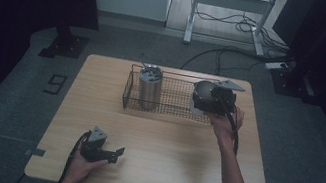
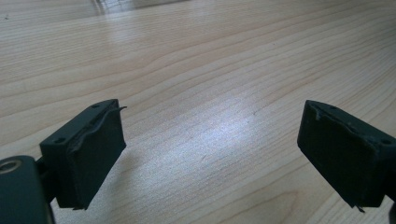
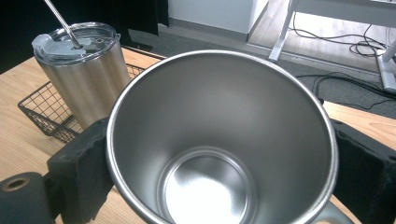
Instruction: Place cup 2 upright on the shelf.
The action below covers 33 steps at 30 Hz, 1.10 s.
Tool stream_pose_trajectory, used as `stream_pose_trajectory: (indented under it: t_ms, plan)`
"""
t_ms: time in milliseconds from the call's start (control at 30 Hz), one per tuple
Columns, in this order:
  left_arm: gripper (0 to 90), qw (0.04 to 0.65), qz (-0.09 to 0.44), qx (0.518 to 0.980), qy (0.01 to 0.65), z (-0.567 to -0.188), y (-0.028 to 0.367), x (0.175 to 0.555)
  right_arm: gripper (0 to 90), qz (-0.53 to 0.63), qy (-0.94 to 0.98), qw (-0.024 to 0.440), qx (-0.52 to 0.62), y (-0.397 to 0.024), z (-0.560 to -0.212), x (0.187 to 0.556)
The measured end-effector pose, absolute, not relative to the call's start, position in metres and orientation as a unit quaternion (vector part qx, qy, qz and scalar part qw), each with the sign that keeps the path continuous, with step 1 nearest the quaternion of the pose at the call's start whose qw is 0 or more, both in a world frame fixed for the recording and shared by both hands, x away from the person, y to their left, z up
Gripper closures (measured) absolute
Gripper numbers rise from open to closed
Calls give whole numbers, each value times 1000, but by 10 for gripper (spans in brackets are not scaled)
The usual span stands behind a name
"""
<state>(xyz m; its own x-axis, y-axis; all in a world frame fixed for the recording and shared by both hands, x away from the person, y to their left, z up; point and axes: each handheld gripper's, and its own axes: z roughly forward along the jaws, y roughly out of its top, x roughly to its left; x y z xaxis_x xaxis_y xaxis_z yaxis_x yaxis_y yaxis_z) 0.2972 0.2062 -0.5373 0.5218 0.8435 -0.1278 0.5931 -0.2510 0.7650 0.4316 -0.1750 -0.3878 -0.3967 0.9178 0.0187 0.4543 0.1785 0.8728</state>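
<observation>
The right gripper (image 1: 206,100) clamps a steel mug (image 3: 224,140) between its fingers (image 3: 79,182), over the wire basket's (image 1: 168,110) right end. Left of those fingers a lidded tumbler (image 3: 84,74) stands in the basket. The left gripper (image 1: 111,154) rests low on the desk (image 2: 210,70), fingers (image 2: 93,154) wide apart, nothing between them.

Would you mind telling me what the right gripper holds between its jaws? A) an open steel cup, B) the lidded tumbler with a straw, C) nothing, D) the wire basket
A: the right gripper has its jaws pressed on either side of the open steel cup, whose bare inside shows.

tumbler (image 1: 149,88) in basket (image 1: 167,112), cup (image 1: 202,96) right
</observation>
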Motion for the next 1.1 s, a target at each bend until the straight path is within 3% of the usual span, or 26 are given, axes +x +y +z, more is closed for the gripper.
stream_pose_trajectory:
  t_ms: [1100]
  plan:
    - [74, 399, 156, 776, 462, -538, 206, 297, 68, 426, 716, 261, 488, -177, -379, 465]
